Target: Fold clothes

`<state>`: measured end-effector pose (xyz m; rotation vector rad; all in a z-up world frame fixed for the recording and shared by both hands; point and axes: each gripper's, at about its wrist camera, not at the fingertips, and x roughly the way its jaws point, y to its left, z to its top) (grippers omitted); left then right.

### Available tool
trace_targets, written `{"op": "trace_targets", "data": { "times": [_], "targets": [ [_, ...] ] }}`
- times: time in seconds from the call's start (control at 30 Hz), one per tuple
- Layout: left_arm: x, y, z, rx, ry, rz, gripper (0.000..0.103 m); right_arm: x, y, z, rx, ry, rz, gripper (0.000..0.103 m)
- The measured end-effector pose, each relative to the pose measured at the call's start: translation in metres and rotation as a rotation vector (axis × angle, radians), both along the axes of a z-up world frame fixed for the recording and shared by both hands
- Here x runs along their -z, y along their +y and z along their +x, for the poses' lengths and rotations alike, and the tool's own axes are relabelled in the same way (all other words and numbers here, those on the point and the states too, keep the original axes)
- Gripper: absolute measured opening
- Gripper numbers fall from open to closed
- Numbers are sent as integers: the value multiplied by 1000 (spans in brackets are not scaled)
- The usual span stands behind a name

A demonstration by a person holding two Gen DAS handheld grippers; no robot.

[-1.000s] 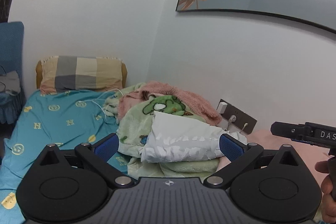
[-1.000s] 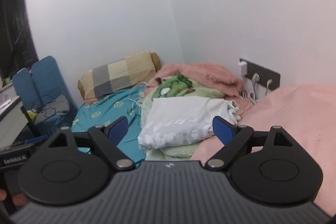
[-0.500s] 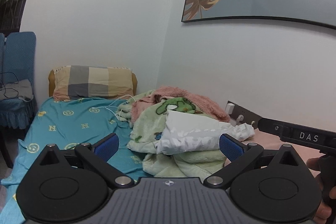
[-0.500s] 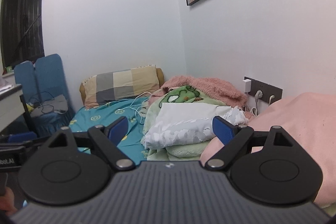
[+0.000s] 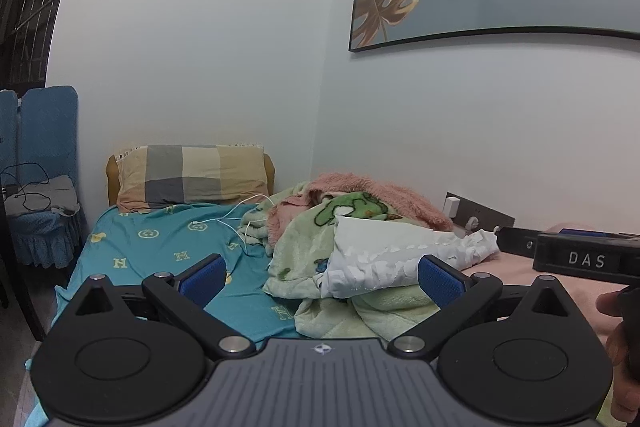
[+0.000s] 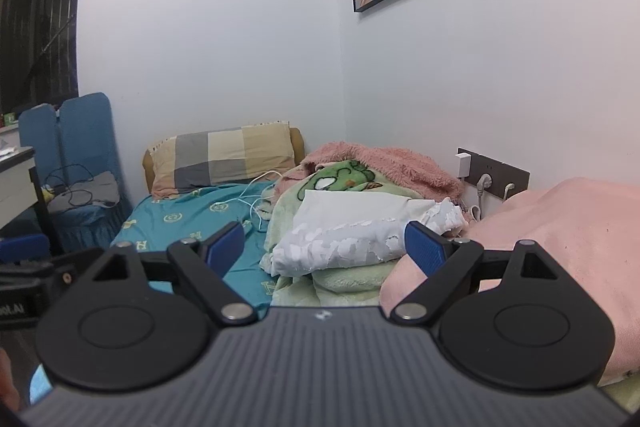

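A folded white garment (image 5: pixel 384 255) with a lacy edge lies on top of a green cartoon blanket (image 5: pixel 320 251) on the bed; it also shows in the right wrist view (image 6: pixel 352 231). My left gripper (image 5: pixel 322 277) is open and empty, held back from the garment. My right gripper (image 6: pixel 324 247) is open and empty too, also short of the garment. The right gripper's body (image 5: pixel 580 257) shows at the right edge of the left wrist view.
The bed has a teal sheet (image 5: pixel 160 247), a checked pillow (image 5: pixel 192 177) at the head and a white cable (image 5: pixel 236 223). A fuzzy pink blanket (image 6: pixel 384 163) lies by the wall, a pink quilt (image 6: pixel 568 227) at right. A blue chair (image 5: pixel 36 187) stands at left.
Both grippers have drawn back and tilted up from the bed, so the garment looks smaller and more wall shows. Both stay open.
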<state>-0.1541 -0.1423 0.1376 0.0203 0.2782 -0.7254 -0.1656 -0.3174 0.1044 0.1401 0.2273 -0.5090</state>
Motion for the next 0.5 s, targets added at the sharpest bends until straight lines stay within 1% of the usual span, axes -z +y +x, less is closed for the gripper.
{"op": "trace_targets", "data": {
  "times": [0.27, 0.5],
  "targets": [
    [-1, 1, -4, -9, -18, 9, 103, 2, 8, 0, 2, 18, -12, 89],
    [0, 0, -5, 5, -17, 9, 103, 2, 12, 0, 8, 24, -15, 89]
  ]
}}
